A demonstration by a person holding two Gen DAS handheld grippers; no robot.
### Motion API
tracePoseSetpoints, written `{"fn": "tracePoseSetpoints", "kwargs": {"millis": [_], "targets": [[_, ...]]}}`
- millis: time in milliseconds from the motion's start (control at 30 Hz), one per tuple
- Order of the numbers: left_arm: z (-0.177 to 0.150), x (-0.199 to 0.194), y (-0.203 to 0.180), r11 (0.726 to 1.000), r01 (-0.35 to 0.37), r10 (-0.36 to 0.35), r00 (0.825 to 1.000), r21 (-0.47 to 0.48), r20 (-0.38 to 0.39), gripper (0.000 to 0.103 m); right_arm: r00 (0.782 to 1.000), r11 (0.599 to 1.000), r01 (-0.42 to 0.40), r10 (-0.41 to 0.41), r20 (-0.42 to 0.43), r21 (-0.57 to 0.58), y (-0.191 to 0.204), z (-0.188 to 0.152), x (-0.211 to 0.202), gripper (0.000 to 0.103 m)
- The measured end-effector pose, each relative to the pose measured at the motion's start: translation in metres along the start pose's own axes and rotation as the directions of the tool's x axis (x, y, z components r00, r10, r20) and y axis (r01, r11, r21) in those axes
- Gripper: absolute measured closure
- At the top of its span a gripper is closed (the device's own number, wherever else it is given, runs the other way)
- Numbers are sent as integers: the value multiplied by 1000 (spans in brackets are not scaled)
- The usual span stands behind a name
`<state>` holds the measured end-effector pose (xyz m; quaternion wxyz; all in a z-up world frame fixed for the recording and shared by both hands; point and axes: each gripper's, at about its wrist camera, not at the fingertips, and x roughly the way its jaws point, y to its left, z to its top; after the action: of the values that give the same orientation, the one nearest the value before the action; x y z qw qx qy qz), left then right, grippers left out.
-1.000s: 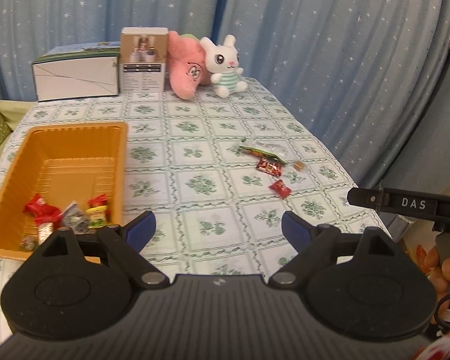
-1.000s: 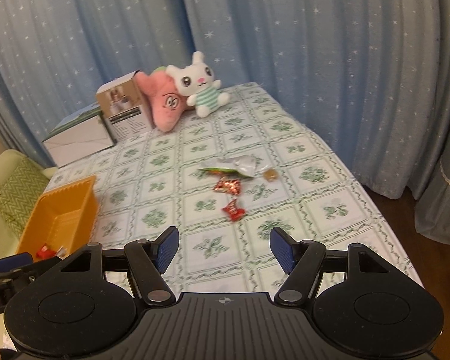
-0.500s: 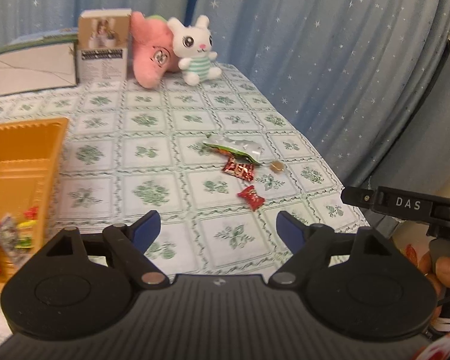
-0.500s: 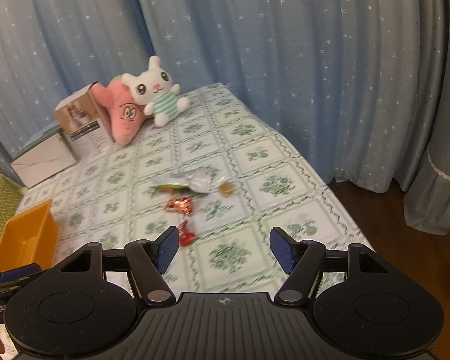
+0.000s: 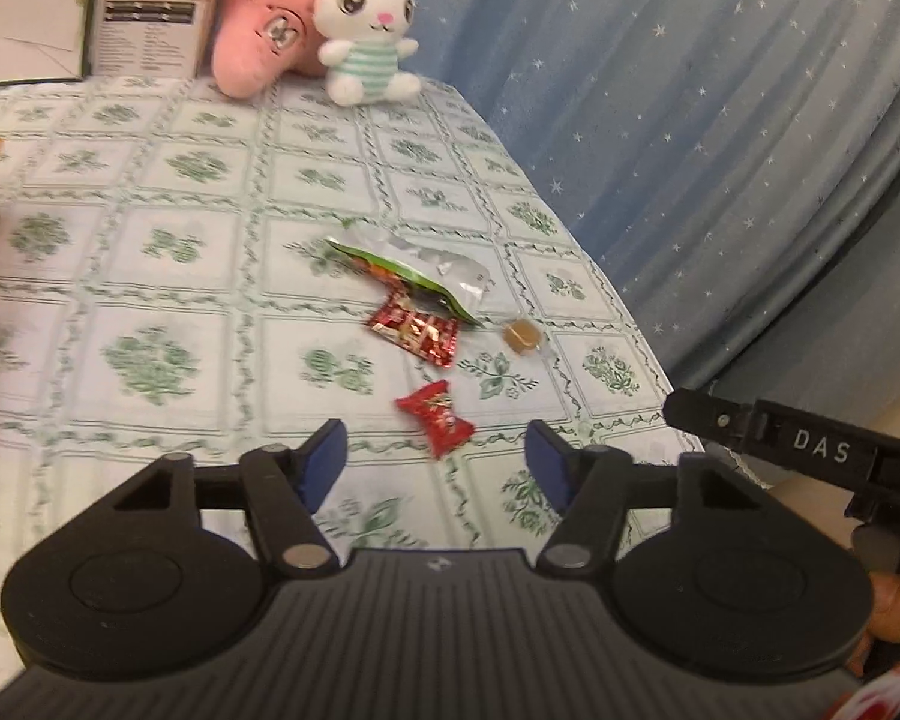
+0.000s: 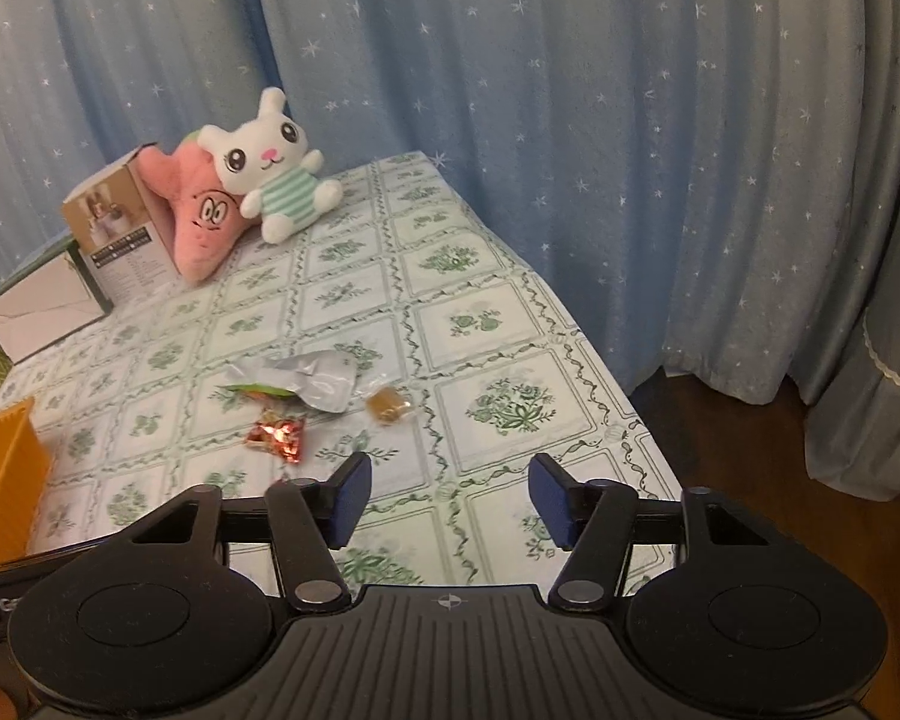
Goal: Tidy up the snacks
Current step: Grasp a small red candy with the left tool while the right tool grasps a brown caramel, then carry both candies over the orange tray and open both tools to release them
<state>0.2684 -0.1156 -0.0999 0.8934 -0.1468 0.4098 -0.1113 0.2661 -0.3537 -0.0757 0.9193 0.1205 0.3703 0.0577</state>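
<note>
The small red twist-wrapped candy (image 5: 437, 425) lies on the desk (image 5: 150, 276) just ahead of my left gripper (image 5: 437, 461), in line with the gap between its blue pads but not between them. My left gripper's jaws have just been closing, yet they stand apart with nothing in them. Beyond the candy sit a flat red foil packet (image 5: 417, 329), a green and silver wrapper (image 5: 414, 267) touching it, and a small brown caramel (image 5: 521, 334) in clear wrap just to the right.

My right gripper (image 6: 449, 504) has also been narrowing its jaws, and they too are apart and empty, hovering over bare tablecloth near the desk's right edge. In its view the red foil packet (image 6: 279, 433), the wrapper (image 6: 297, 381) and the caramel (image 6: 387, 403) lie ahead and to the left.

An orange basket (image 6: 3, 480) shows at the left edge. At the far end of the desk stand a white bunny plush (image 5: 366, 24), a pink plush (image 5: 258, 36) and a carton (image 5: 150, 18).
</note>
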Motion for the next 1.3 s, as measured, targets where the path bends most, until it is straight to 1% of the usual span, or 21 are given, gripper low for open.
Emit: {"fn": "tracePoseSetpoints", "kwargs": {"millis": [67, 133, 267, 400, 433, 533, 600, 700, 867, 933, 1000, 1100, 1233, 1300], "targets": [[-2, 12, -5, 1000, -6, 6, 1000, 16, -9, 55, 1000, 1000, 5, -5, -2, 12, -5, 1, 7, 45], [-3, 25, -9, 1000, -8, 8, 1000, 23, -23, 63, 1000, 1000, 12, -12, -4, 25, -9, 0, 13, 45], [-3, 43, -9, 1000, -5, 5, 999, 17, -35, 67, 1000, 999, 27, -26, -6, 47, -16, -3, 23, 45], [1, 53, -7, 1000, -12, 12, 999, 13, -34, 71, 1000, 998, 30, -29, -11, 54, -17, -5, 31, 45], [2, 55, -8, 1000, -16, 17, 999, 19, -30, 73, 999, 998, 30, -29, -13, 52, -17, -5, 33, 45], [5, 58, -9, 998, -34, 35, 999, 47, -36, 86, 999, 999, 28, -28, -20, 40, -16, -5, 41, 45], [6, 58, -8, 997, -28, 31, 999, 65, -41, 87, 1000, 999, 19, -19, -22, 29, -13, -4, 46, 45], [6, 50, -3, 992, -51, 53, 998, 112, -18, 87, 1000, 1000, -2, 2, -12, -11, -8, -1, 53, 45], [11, 33, 18, 990, -87, 87, 996, 108, 13, 87, 999, 993, -49, 48, -9, -110, 6, 7, 75, 46], [15, 25, 26, 990, -98, 96, 995, 97, 23, 87, 997, 983, -72, 69, -23, -170, 14, 9, 87, 55], [19, 19, 33, 991, -105, 102, 994, 81, 34, 87, 996, 968, -86, 79, -39, -237, 22, 10, 98, 58], [24, 12, 40, 993, -103, 100, 994, 58, 47, 87, 995, 943, -99, 88, -48, -319, 31, 11, 113, 59], [27, 8, 46, 995, -89, 87, 995, 35, 55, 87, 995, 922, -100, 84, -57, -375, 38, 14, 129, 62], [26, 6, 47, 996, -83, 81, 995, 28, 54, 87, 994, 915, -109, 94, -57, -387, 40, 15, 133, 71]]}}
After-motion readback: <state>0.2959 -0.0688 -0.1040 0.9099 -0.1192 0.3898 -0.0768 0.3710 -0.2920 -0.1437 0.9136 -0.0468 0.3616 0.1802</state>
